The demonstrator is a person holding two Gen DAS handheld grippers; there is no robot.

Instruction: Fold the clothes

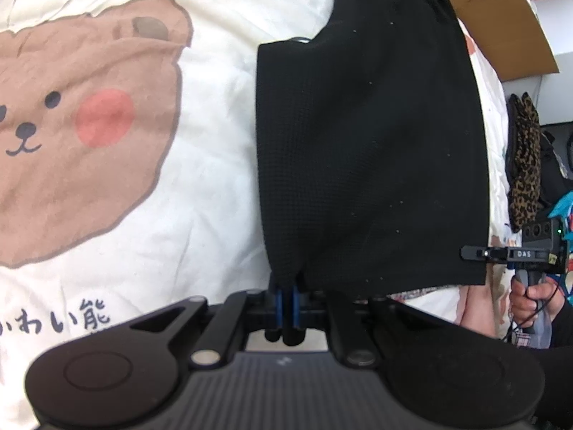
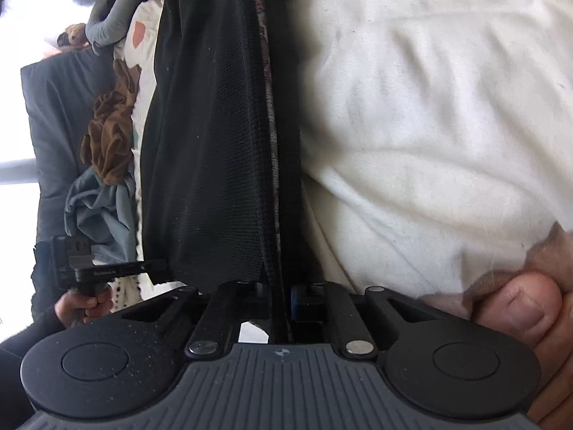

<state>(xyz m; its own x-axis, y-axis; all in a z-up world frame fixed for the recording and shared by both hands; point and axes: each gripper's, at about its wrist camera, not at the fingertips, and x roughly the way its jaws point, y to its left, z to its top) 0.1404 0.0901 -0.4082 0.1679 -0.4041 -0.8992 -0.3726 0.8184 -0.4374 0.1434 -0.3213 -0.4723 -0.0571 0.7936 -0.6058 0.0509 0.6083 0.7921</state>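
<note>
1. Left gripper [image 1: 286,299]: jaws pinched tight on near corner of black waffle-knit garment [image 1: 369,150].
2. Right gripper [image 2: 283,295]: clamped on opposite hem, fabric betw pads.
3. Garment lies flat on white bear-print bedsheet [image 1: 200,186], partly folded.
4. Judged light, soft, floppy; sags if lifted, so hold corners/hem, keep taut.

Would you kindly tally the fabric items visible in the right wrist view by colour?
Black: 1, the black garment held in the right gripper
White: 1, the white bedsheet
Brown: 1, crumpled brown cloth
Blue-grey: 1, crumpled blue-grey cloth
Total: 4
</note>
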